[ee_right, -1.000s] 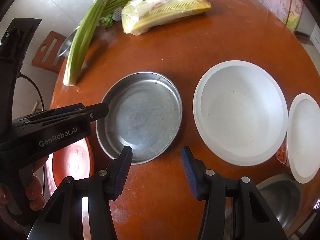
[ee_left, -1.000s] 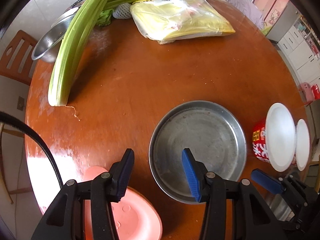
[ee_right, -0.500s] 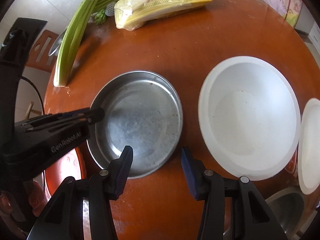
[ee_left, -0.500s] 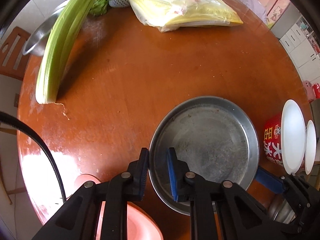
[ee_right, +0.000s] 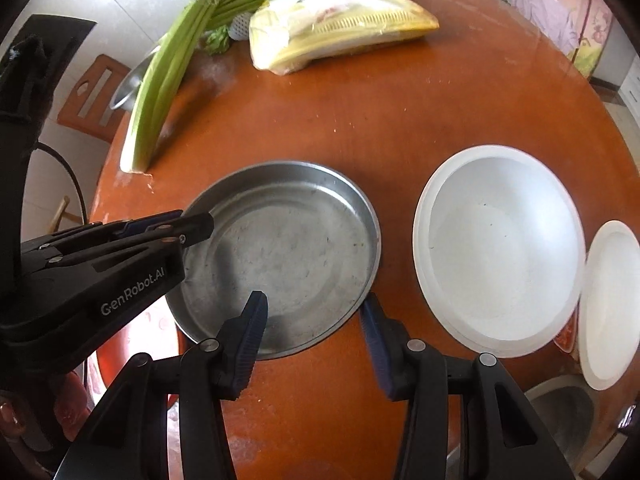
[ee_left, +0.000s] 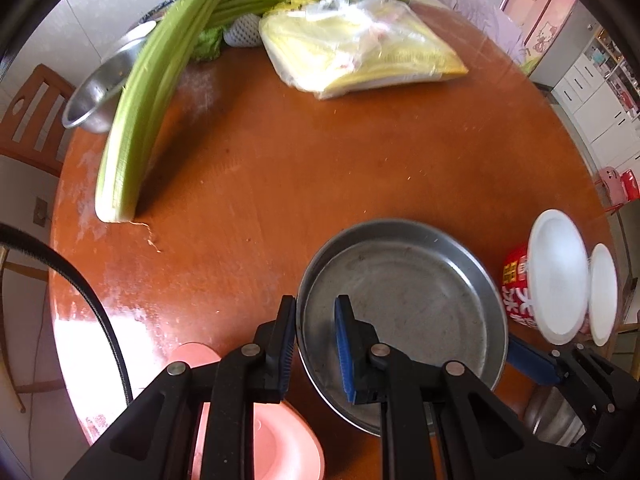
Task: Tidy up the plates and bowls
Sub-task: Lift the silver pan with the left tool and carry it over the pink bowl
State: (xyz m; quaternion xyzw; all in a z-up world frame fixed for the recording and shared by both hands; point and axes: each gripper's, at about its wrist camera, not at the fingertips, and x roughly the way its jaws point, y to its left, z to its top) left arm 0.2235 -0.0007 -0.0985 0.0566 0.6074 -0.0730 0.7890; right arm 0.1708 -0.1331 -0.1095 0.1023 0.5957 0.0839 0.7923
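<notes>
The left claw (ee_left: 316, 340) is clamped on the near-left rim of the steel plate (ee_left: 404, 296), one blue pad outside the wall and one inside; its jaws have just been closing onto that rim. The right claw (ee_right: 314, 344) stands apart, its pads straddling the plate's near edge without pressing on it. The plate lies at the near side of the round brown surface (ee_left: 320, 152), between a pink plate (ee_left: 272, 448) at its left and a white bowl (ee_right: 500, 252) at its right, with a smaller white dish (ee_right: 612, 304) just beyond. Celery (ee_left: 148, 92) and a bagged yellow pack (ee_left: 360, 56) lie at the far edge.
</notes>
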